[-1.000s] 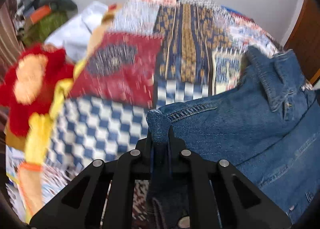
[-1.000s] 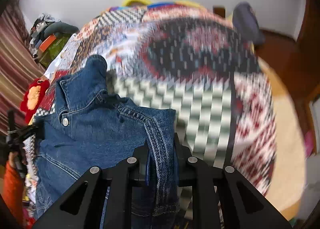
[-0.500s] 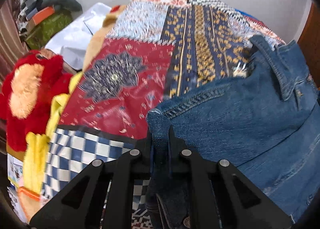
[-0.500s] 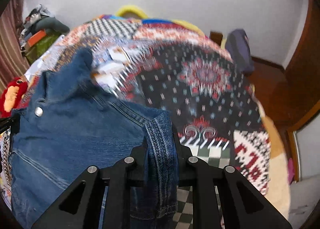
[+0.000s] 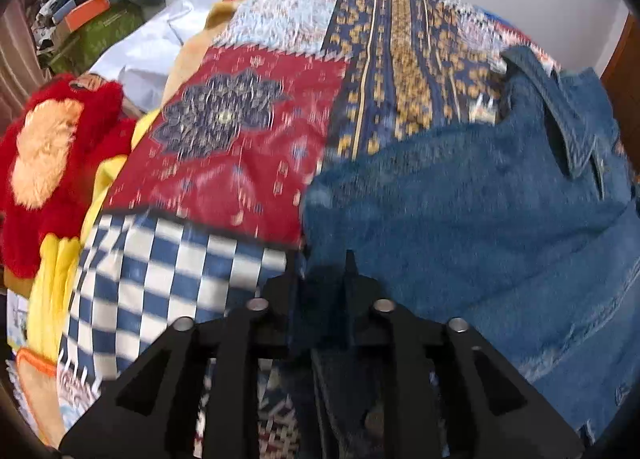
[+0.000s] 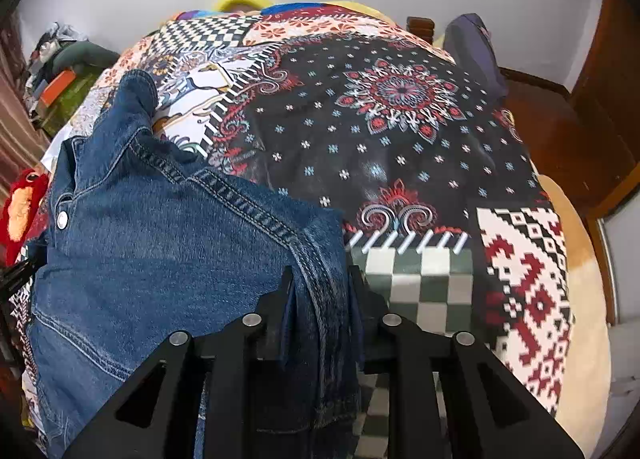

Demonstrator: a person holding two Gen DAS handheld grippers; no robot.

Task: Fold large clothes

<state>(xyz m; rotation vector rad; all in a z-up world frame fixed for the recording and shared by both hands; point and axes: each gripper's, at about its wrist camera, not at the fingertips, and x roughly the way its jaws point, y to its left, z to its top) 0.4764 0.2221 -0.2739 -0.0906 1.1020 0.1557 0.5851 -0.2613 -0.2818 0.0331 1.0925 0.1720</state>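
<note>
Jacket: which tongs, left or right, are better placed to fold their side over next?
Probably the right. The right tongs grip the jacket at a clearly seen seam, denim spread flat beside them. The left tongs also grip it, but that view is blurred, so their hold is less certain.

Patchwork quilt [image 6: 400, 131], red plush toy [image 5: 48, 163]

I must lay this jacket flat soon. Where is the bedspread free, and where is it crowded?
Free: the bedspread right of the denim jacket, to the bed's right edge. Crowded: its left edge, with the red plush toy.
</note>
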